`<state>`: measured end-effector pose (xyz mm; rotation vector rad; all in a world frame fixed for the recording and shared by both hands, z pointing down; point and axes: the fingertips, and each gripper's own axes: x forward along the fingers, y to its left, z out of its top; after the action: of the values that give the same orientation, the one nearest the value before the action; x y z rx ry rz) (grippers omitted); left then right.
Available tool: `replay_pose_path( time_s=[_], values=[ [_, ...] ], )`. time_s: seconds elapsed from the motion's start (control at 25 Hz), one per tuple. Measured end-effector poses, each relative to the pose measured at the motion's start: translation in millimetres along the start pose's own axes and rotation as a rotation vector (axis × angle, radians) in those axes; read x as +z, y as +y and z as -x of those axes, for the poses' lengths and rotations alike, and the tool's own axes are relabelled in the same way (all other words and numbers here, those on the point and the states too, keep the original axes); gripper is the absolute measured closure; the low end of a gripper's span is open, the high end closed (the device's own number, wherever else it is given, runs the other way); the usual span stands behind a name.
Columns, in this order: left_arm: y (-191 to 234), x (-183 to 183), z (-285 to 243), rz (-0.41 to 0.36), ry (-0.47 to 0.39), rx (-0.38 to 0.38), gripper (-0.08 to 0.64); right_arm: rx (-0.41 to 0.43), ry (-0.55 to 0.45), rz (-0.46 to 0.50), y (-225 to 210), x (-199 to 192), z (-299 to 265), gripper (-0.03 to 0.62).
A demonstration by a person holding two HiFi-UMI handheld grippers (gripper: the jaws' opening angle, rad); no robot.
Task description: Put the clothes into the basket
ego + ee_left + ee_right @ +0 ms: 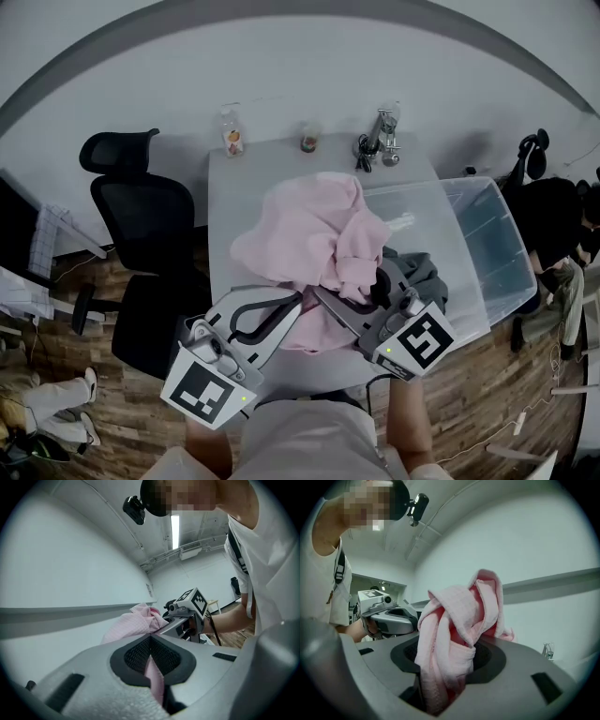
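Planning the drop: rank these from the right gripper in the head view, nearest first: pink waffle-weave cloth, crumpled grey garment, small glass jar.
1. pink waffle-weave cloth, clamped in the right gripper itself.
2. crumpled grey garment, just to its right, at the clear plastic basket.
3. small glass jar, at the far edge of the white table.

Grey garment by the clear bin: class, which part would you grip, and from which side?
Probably best to take the grey garment by a raised fold of its crumpled heap, coming down from above: it lies slumped at the clear bin's near corner, with no flat edge showing. The left gripper and right gripper are both shut on the pink garment.
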<state>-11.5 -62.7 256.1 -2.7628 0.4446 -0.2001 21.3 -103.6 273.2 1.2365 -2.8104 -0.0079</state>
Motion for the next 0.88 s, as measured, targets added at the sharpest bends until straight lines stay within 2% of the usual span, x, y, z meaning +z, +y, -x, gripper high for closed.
replay_pose_path(
  time_s=[0.4, 0.88],
  values=[
    [-23.1, 33.5, -50.9, -0.039, -0.081, -0.101, 0.558, -0.144, -0.056, 0.033, -45.7, 27.7, 56.4, 0.374],
    [-54.9, 49.0, -127.8, -0.036, -0.113, -0.216, 0.558, -0.286, -0.051, 0.013, -104.8, 16.9, 130.0, 0.374]
  ],
)
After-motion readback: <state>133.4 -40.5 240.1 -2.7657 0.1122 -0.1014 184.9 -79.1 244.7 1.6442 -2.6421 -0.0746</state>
